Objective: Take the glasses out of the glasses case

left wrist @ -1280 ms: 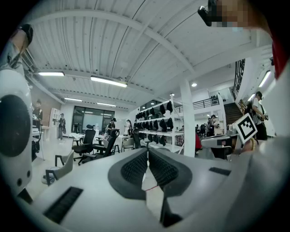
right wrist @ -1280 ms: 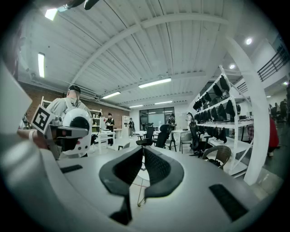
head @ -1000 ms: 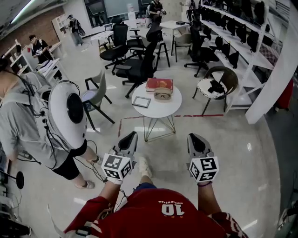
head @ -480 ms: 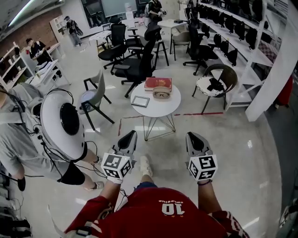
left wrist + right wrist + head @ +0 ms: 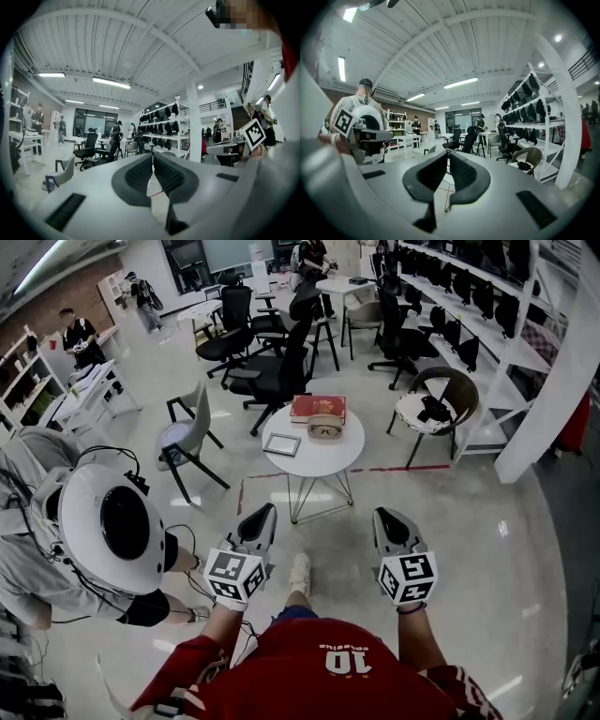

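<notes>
Glasses case [image 5: 325,428]: tan, on the round white table [image 5: 349,452], well ahead of both grippers and roughly between their lines of aim. Too small to tell whether it is open or what is in it.

Far left of the left gripper: a person in a grey shirt, bent forward, carrying a white rounded shell with a black centre [image 5: 110,526] on the back; cables hang from it.

Left gripper [image 5: 263,514]: held low in front of the wearer's red jersey, marker cube [image 5: 234,576] toward the wearer, pointing ahead at the table. In the left gripper view [image 5: 153,158] the two dark ribbed pads meet at their tips, nothing between them.

Ahead and left of this gripper: a grey chair [image 5: 187,437]. Between the two grippers, on the floor: the wearer's white shoe [image 5: 300,572].

On the table, left to right: a small flat framed panel [image 5: 283,443], then the case, with a red book [image 5: 320,408] just behind it.

Right gripper [image 5: 385,517]: level with the left one and well apart from it, marker cube [image 5: 409,577] toward the wearer. In the right gripper view [image 5: 447,157] its pads are pressed together, holding nothing.

Ahead and right of it: a wicker chair [image 5: 448,390].
</notes>
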`<act>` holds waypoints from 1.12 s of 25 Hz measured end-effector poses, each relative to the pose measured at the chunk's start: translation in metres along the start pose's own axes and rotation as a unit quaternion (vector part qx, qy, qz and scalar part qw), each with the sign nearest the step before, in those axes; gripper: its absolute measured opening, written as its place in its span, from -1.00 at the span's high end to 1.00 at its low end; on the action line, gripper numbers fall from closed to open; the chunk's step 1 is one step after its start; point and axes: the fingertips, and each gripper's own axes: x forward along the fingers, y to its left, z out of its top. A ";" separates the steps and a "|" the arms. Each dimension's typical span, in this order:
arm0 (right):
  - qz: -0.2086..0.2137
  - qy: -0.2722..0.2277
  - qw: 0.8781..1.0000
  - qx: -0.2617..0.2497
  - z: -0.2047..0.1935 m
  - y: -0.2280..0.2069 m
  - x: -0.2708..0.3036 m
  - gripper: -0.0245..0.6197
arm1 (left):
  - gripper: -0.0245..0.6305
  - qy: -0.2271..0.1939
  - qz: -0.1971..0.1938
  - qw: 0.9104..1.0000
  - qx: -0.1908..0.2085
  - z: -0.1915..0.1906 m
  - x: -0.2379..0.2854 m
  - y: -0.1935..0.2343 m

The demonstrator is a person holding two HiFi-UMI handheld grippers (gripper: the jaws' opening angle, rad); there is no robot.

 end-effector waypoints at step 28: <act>0.017 0.032 0.999 0.009 -0.001 -0.058 0.128 0.84 | 0.87 0.019 -0.002 1.000 -0.004 0.001 0.129 0.073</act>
